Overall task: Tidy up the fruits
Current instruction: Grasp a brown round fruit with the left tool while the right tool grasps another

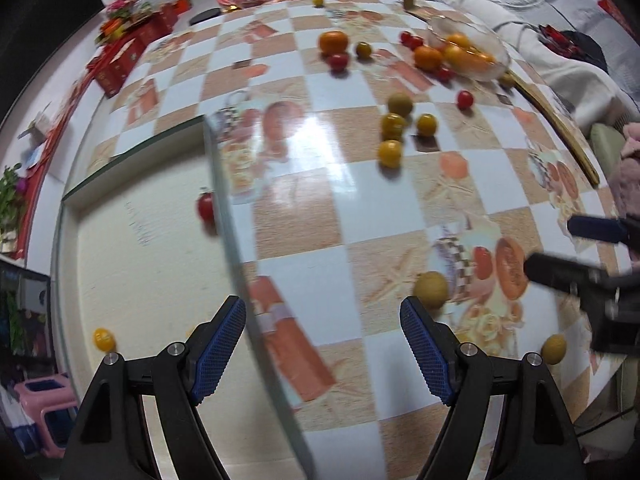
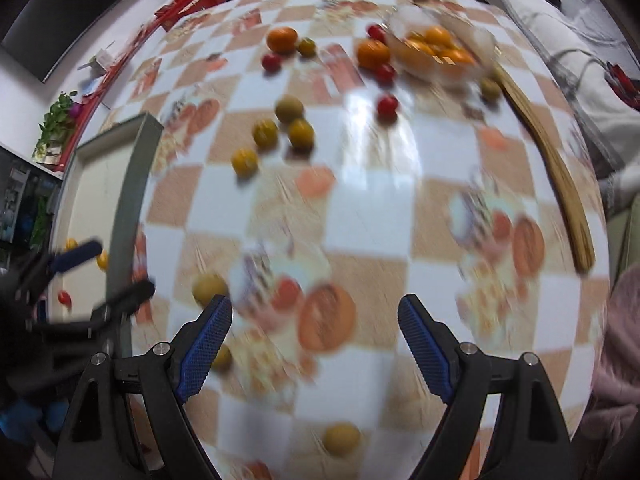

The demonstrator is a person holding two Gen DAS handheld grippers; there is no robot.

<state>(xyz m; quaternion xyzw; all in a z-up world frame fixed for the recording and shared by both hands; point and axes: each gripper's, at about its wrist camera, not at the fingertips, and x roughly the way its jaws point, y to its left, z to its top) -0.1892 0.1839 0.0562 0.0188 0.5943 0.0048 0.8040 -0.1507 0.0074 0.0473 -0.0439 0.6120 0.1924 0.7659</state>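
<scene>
From my left wrist view, the left gripper hangs released and empty while a clear glass bowl holds a few oranges and small yellow-green fruits lie loose on the checkered tablecloth; my right wrist view shows the right gripper spread and empty, so most sorting remains.

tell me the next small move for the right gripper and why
Probably drop the right gripper toward the yellow-green fruit beside its left finger. Its jaws stand open and empty, that fruit lies loose on the checkered table, and the glass bowl already holds oranges.
</scene>
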